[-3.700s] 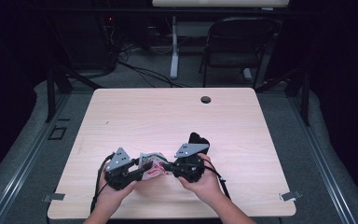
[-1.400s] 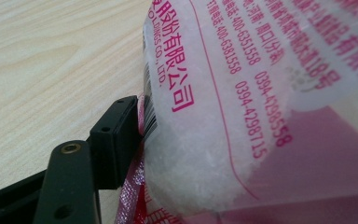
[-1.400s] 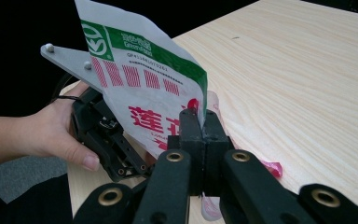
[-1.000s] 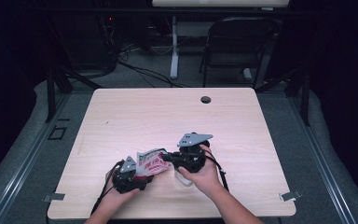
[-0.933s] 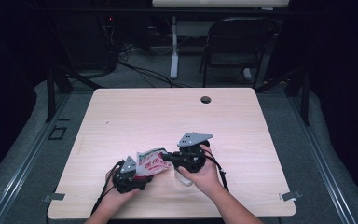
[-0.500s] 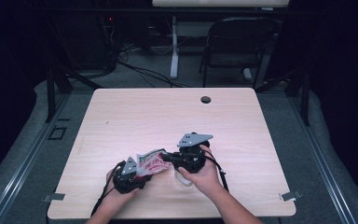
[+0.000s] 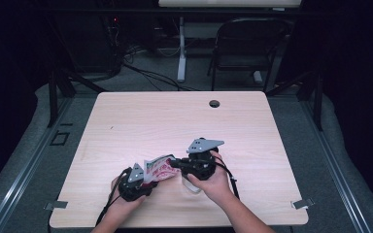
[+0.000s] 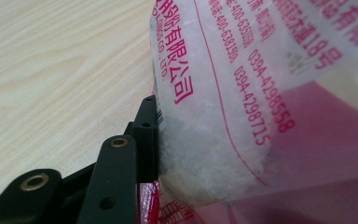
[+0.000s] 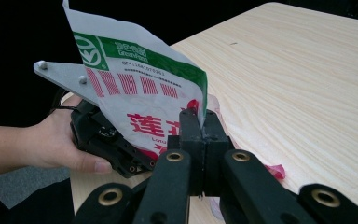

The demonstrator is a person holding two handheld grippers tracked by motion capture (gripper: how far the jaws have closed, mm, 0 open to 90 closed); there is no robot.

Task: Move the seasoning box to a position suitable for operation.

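**A:** What have your tools got?

**B:** My right tool is clamped shut on the edge of a plastic bag. My left tool has just been closing, with the bag's other end between its jaws. In the left gripper view one black jaw lies flat against the film; the other jaw is hidden behind the bag, so I can't tell whether it's gripping yet.

**A:** Any writing you can read?

**B:** Plenty. In the right gripper view there's a green band along the top with a round green logo and "GreenFood", then a row of red striped blocks and big red Chinese characters below. In the left gripper view the print is magenta: "CO., LTD.", Chinese characters, and the numbers "0394-4298558" and "0394-4298715".

**A:** What's in the bag?

**B:** Something white and grainy, showing through the clear film, right beside my left jaw.

**A:** Where does it sit, and how much room?

**B:** It's held between the two tools, above the near part of the tabletop. The far half is bare wood with a small round hole near the far edge. A chair stands beyond.
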